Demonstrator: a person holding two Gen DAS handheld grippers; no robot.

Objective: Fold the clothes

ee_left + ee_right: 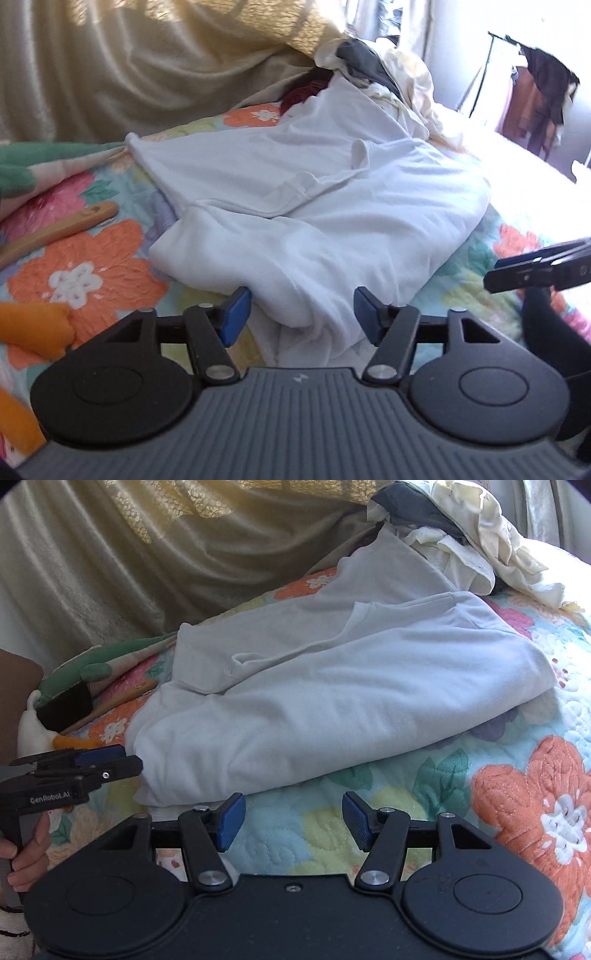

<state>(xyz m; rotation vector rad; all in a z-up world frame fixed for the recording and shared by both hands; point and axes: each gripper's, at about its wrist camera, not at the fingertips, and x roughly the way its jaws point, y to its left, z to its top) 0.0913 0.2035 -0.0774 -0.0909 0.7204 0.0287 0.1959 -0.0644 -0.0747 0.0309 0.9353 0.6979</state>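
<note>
A white garment (314, 206), partly folded, lies on the flowered quilt (85, 266); it also shows in the right wrist view (332, 701). My left gripper (301, 314) is open, its blue pads on either side of the garment's near corner without closing on it. My right gripper (293, 821) is open and empty over the bare quilt (517, 812), just in front of the garment's near edge. Each gripper shows in the other's view: the right one at the right edge (532, 269), the left one at the left edge (81, 768).
A heap of other clothes (373, 74) lies behind the garment, against a beige curtain (110, 66). A wooden spoon-like handle (59, 229), a green and white cloth (22, 170) and an orange item (37, 328) lie to the left. A clothes rack (539, 88) stands far right.
</note>
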